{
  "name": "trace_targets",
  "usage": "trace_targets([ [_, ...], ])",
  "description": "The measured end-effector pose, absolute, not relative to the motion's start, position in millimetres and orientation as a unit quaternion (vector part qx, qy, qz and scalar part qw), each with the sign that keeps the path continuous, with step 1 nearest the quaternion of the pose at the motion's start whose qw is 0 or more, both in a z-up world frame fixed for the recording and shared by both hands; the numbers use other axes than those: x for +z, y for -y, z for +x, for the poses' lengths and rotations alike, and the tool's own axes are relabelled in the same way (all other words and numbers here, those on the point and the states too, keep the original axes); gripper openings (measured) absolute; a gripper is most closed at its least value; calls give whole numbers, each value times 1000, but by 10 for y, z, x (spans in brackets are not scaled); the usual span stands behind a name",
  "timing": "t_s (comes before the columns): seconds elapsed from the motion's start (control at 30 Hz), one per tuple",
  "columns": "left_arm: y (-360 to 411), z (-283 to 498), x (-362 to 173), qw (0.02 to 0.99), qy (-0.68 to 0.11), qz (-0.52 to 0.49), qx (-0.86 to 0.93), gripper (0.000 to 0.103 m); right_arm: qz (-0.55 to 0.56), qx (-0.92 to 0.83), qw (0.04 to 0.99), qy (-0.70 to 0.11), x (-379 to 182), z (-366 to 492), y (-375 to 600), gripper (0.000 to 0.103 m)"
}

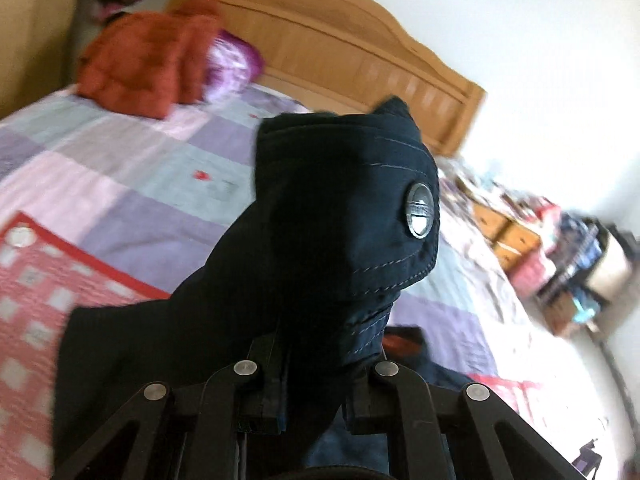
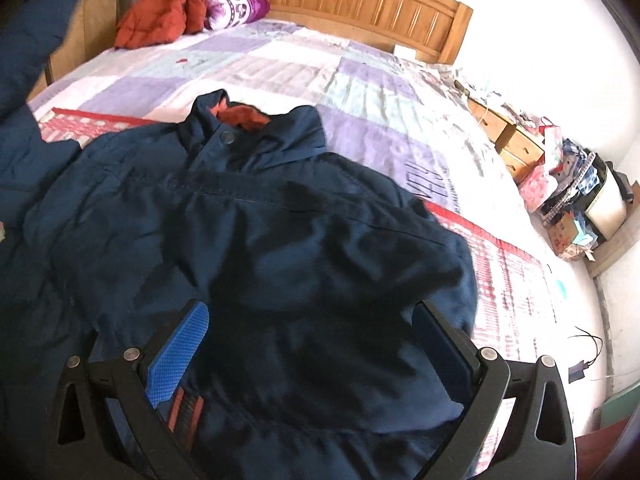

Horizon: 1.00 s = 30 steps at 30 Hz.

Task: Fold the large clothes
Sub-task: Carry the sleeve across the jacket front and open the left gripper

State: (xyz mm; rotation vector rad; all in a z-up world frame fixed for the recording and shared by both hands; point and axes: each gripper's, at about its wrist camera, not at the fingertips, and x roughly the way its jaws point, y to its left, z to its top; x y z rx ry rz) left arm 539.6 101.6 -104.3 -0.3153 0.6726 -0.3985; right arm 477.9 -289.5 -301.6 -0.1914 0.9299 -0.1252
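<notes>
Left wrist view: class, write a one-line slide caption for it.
Left gripper shut on a dark jacket cuff with a metal snap, held above the patchwork bed.

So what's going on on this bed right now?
A person with two handheld grippers is folding a navy jacket spread on the bed. The left gripper is shut on a snap-buttoned piece of it, held up off the bed. The right gripper hangs open over the jacket's body, gripping nothing.

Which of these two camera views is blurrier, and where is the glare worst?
Left wrist view: bed and headboard smeared by motion blur, only the dark jacket cuff with its snap button sharp. Right wrist view: mostly crisp on the navy jacket, wall blown out white, fisheye bending the edges.
</notes>
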Motion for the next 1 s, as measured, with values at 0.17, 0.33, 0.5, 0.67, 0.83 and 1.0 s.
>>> trace_targets([
  [0.17,39,5211,-1264,893,-352,-126,-249,12,-81,-67,888,-447,-2955,4557,3291,103],
  [0.33,949,5072,-1708,869,-393,-98,-282,12,-68,-88,886,-451,-2919,4356,3776,103],
  [0.5,1515,4999,-2275,854,-441,-58,-271,12,-62,-106,883,-453,-2871,4132,4180,103],
  [0.67,1864,4817,-2536,860,-436,33,-262,12,-48,-120,880,-456,-2899,3958,4477,103],
  [0.83,1970,4603,-2641,861,-421,85,-273,12,-34,-132,878,-459,-2954,3862,4603,103],
  [1.0,1938,4535,-2675,859,-412,102,-285,12,-28,-137,875,-463,-2971,3822,4619,103],
])
